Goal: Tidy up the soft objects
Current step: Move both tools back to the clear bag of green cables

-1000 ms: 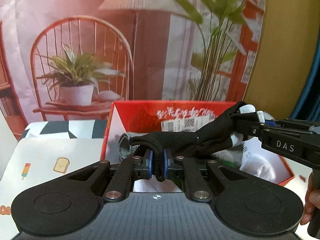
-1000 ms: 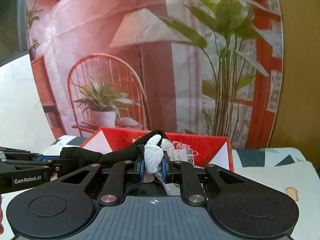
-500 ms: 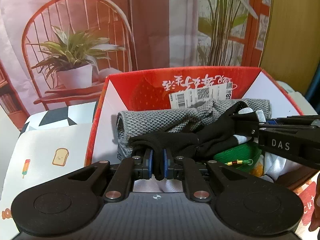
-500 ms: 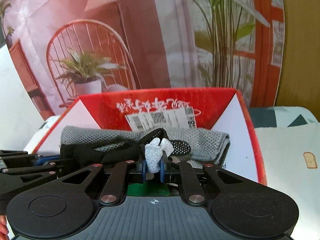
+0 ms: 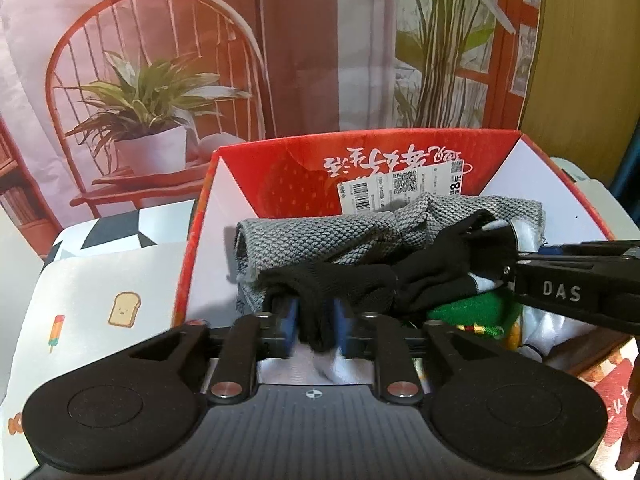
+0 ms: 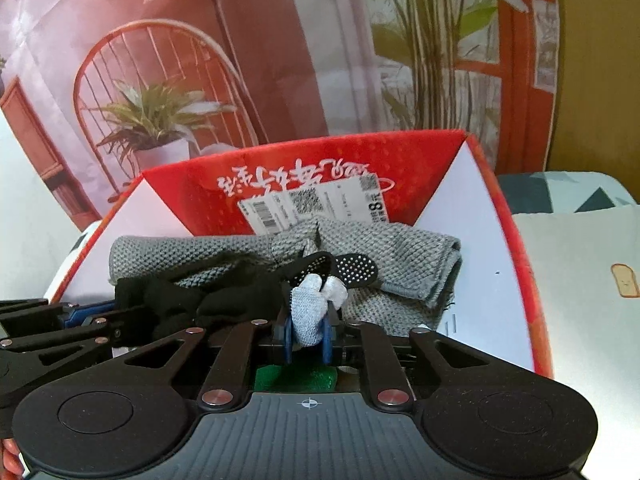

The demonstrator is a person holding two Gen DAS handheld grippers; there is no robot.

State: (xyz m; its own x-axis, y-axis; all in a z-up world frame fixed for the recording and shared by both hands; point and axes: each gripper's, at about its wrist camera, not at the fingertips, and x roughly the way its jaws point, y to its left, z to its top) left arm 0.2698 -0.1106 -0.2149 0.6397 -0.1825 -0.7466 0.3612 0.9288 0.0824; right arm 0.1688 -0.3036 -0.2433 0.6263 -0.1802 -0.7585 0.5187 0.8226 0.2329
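Black sock stretched between my two grippers, low over the red box.

My left gripper (image 5: 316, 326) is opening; the sock's black cuff end (image 5: 320, 300) hangs between its blue pads, which now stand clear of the cloth. My right gripper (image 6: 306, 332) is also opening, with the grey toe end (image 6: 306, 312) of the black sock (image 6: 224, 300) between its pads, which I read as contact only. The sock spans from one gripper to the other, just above a green item (image 5: 468, 312) and white cloth (image 5: 320, 368). Behind it lies a folded grey knit cloth (image 6: 400, 264) inside the red box (image 6: 516, 260). A shipping label (image 5: 400, 188) is stuck on the box's far wall. Beyond stands a printed backdrop (image 5: 160, 60).
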